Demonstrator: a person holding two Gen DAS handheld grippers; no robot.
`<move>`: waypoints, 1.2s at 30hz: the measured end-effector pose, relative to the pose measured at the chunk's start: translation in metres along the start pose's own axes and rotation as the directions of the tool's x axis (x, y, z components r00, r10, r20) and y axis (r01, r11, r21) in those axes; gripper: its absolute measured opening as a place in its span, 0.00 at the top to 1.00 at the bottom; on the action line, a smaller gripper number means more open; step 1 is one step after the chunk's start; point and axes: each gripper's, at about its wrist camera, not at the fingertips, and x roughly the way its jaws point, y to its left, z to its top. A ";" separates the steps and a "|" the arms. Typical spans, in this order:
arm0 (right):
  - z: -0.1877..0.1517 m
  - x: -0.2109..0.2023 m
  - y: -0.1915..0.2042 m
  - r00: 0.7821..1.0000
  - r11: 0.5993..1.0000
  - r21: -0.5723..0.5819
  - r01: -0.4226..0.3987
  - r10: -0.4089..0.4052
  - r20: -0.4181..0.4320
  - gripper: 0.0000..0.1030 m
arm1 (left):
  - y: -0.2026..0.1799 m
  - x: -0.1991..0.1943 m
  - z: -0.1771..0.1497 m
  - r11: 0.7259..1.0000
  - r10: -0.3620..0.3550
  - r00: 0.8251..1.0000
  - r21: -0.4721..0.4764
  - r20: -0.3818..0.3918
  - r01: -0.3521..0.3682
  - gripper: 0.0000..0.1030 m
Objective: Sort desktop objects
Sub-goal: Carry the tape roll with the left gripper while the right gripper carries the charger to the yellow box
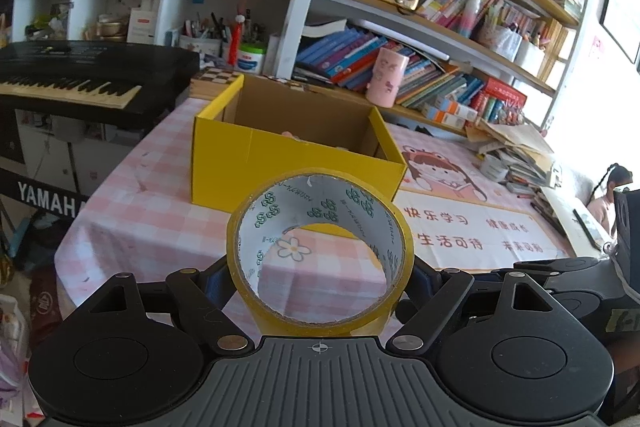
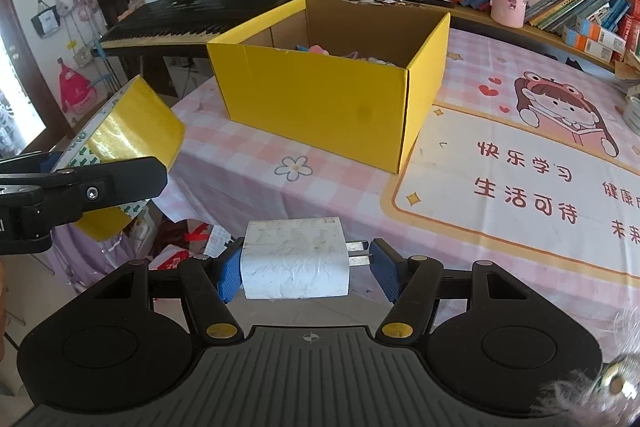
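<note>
1. A roll of yellow adhesive tape with a printed white cardboard core (image 1: 320,255) is seen clamped upright between the jaws of the left hand-held gripper (image 1: 320,279), its hollow turned toward the camera.
2. A white rectangular plug-in charger with two metal prongs (image 2: 295,263) is gripped by the right hand-held gripper (image 2: 308,269); one blue pad is pressed on the body and the other on the prong tips.
3. Both loads are held in the air above the near edge of the tabletop (image 2: 248,155), which is covered by a pink-and-white checked cloth with a flower print.
4. An open yellow cardboard box (image 2: 332,99) is set on that cloth ahead of both grippers; small pastel items are glimpsed inside, too hidden to name.
5. A cartoon desk mat with red Chinese lettering (image 2: 520,163) is spread just beside the box.
6. A black Yamaha keyboard (image 1: 80,79) is placed beyond the tabletop's far corner, and crowded bookshelves (image 1: 440,27) are ranged behind, with a pink cup (image 1: 386,77) standing among the books.
</note>
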 end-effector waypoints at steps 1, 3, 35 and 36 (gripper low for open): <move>0.000 0.000 0.000 1.000 1.000 -0.001 -0.001 0.001 0.002 0.40 | 0.000 0.000 0.000 1.000 0.001 1.000 0.000 0.001 -0.001 0.18; 0.001 0.000 0.001 1.000 1.000 -0.009 -0.003 0.003 0.006 0.40 | 0.001 0.001 0.001 1.000 0.003 1.000 0.002 0.004 -0.003 0.18; 0.112 0.024 -0.036 0.983 0.993 -0.118 -0.023 0.044 0.180 0.40 | 0.000 0.074 0.099 0.997 0.070 0.989 0.030 0.128 -0.074 0.18; 0.117 0.028 -0.039 0.982 0.992 -0.125 -0.025 0.048 0.184 0.40 | 0.001 0.081 0.103 0.996 0.078 0.989 0.032 0.125 -0.083 0.18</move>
